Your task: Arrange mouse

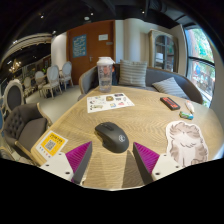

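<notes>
A dark grey computer mouse lies on the round wooden table, just ahead of my gripper and roughly midway between the fingers' line. My two fingers stand wide apart with magenta pads showing on both sides. Nothing is between the fingertips; the mouse's near end sits right at their level, apart from both pads.
A paper sheet with pictures lies beyond the mouse, a tall cup behind it. A white fluffy item is at the right, a yellow card at the left, a dark phone and a small teal object far right. Sofas ring the table.
</notes>
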### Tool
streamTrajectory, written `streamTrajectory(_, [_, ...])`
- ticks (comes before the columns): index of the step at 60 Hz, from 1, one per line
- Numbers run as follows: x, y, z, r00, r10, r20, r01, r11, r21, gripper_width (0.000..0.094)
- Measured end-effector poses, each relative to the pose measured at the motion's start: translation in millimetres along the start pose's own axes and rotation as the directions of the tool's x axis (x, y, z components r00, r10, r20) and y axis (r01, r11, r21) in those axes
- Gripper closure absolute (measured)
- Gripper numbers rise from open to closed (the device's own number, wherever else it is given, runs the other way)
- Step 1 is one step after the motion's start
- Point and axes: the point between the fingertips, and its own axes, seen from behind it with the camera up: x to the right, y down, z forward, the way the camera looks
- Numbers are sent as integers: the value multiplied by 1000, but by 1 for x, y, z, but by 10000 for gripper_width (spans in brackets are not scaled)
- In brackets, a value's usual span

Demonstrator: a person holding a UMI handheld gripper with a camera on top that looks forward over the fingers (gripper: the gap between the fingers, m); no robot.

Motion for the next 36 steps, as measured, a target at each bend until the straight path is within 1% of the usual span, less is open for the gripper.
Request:
streamTrajectory(8, [25,-15,28,999,-12,-39,11,999,-32,83])
streamTrajectory(11, [28,-21,37,999,-10,-30,9,999,-44,86])
streamTrajectory(22, [47,-34,74,996,88,-21,-89,992,-93,106])
streamTrajectory(26, [47,-36,85,993,121,2,-120,986,-116,158])
streamTrajectory(28, [49,-40,90,993,122,6,-120,987,-110,208])
streamTrajectory(31, [53,-43,97,994,113,-3,-112,987,-115,315])
streamTrajectory(36, [55,-46,102,995,97,-20,-99,989,-113,341])
